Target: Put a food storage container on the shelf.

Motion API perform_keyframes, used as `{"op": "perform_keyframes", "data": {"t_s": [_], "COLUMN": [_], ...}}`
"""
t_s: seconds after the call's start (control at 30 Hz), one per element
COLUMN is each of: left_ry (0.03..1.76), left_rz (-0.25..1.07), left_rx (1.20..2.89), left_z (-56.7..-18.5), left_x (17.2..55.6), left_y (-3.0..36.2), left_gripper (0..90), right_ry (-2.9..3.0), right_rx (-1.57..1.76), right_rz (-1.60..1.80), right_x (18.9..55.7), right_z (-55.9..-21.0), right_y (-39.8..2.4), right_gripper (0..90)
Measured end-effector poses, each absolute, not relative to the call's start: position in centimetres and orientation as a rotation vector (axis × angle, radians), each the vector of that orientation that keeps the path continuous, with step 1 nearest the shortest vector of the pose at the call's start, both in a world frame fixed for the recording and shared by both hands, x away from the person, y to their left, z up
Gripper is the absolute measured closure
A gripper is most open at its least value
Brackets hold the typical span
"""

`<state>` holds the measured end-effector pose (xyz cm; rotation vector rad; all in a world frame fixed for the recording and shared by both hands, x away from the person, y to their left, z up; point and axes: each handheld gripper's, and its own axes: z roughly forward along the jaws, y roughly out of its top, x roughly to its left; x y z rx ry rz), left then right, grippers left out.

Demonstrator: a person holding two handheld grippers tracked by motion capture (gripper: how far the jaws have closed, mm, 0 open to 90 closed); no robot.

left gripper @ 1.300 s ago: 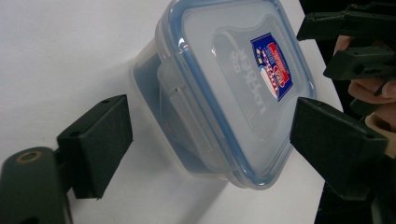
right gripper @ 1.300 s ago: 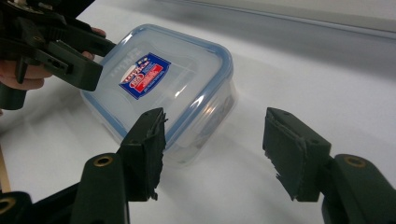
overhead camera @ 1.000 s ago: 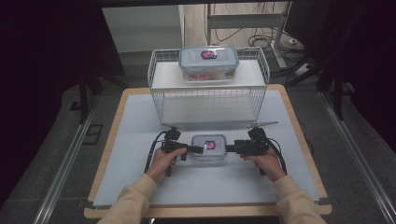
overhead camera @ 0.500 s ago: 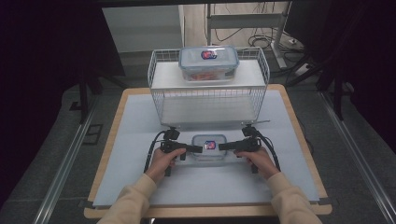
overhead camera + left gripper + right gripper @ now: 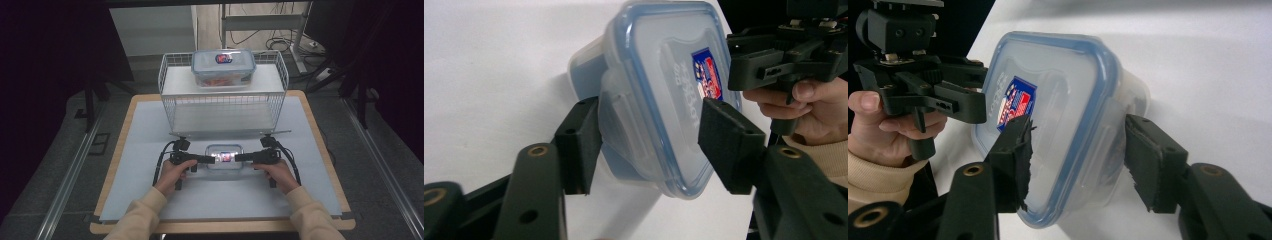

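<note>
Room: dark floor with rails at both sides of the high view, cables at the upper right.
Table [image 5: 125, 150]: wood-edged, pale mat on top, filling the middle of the high view.
Basket [image 5: 167, 97]: white wire, upper centre, a white shelf across its top.
Far box [image 5: 223, 67]: clear with blue-rimmed lid, on that shelf, well apart from the hands.
Box [image 5: 224, 157]: small, clear, blue-rimmed lid with a red and blue label, on the mat at lower centre, between the two grippers; seen again in the left gripper view [image 5: 659, 95] and the right one [image 5: 1058, 125].
Left gripper [image 5: 207, 159]: lower centre-left, at the box's left end; jaws have just been closing, one over the lid and one on the side clip, clamped on it.
Right gripper [image 5: 241, 157]: lower centre-right, at the box's right end; jaws have just been closing, one on the lid, the other not clearly touching, so I cannot tell if it grips.
</note>
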<state>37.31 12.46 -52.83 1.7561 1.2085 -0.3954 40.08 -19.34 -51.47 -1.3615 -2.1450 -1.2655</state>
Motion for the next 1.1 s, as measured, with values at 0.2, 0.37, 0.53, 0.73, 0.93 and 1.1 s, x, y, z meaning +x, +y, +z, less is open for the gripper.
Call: {"op": "perform_keyframes", "data": {"t_s": [0.2,0.37,0.53,0.73,0.93,1.1], "left_ry": [1.191,1.175,1.169,1.168,1.164,1.135], "left_rz": [-0.311,-0.243,-0.216,-0.195,-0.184,-0.147], "left_rx": [1.769,1.789,1.788,1.791,1.790,1.775], "left_z": [-52.4,-52.1,-52.0,-51.8,-51.5,-50.1], "left_x": [36.0,35.0,34.6,34.2,34.1,33.8], "left_y": [12.2,11.9,11.9,11.7,11.9,12.0], "left_gripper": [47.3,48.3,49.0,49.3,49.3,49.7], "right_ry": [-2.184,-2.213,-2.217,-2.205,-2.209,-2.212], "right_rx": [-1.360,-1.343,-1.340,-1.341,-1.342,-1.320], "right_rz": [-1.308,-1.335,-1.356,-1.379,-1.391,-1.442], "right_x": [39.0,38.2,37.9,37.5,37.3,37.0], "right_z": [-51.0,-50.8,-50.8,-50.8,-50.6,-49.5], "right_y": [-19.3,-19.4,-19.3,-19.4,-19.3,-19.3], "right_gripper": [48.8,49.7,50.0,50.6,50.9,51.1]}}
